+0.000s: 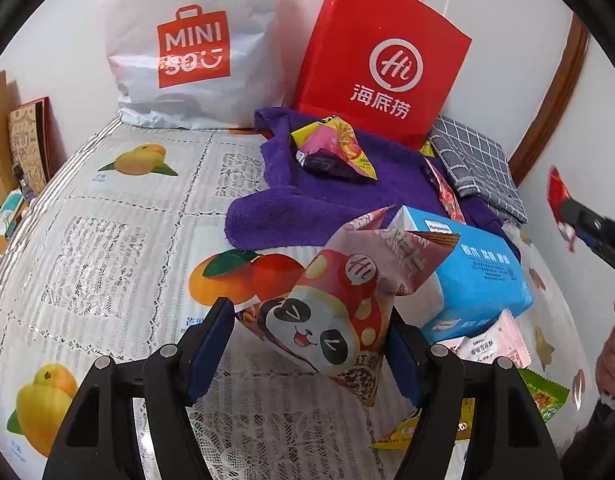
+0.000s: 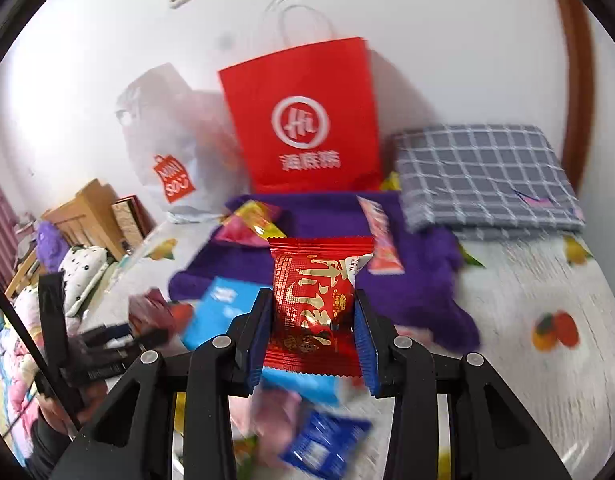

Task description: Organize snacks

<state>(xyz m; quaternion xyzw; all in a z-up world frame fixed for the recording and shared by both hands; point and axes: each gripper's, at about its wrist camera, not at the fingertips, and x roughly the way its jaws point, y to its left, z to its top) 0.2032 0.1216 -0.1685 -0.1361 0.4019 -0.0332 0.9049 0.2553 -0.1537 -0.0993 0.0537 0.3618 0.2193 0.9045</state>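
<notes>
1. Currently the left tool (image 1: 307, 344) is gripping a pink panda snack bag (image 1: 339, 304) at lower centre, held clear of the worktop (image 1: 107, 240), probably for sorting.
2. Meanwhile the right tool (image 2: 313, 332) is pinching a red snack packet (image 2: 313, 308) at centre frame, facing the red paper bag (image 2: 303, 120), a likely destination.
3. Blur is smearing the packets at the bottom of the right view, and the blue box (image 1: 479, 268) is partly covered.

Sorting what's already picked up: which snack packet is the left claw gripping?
The pink panda-face packet, clamped in the left claw. The red gold-lettered packet sits in the right claw; the yellow-pink packet lies on the purple towel.
</notes>
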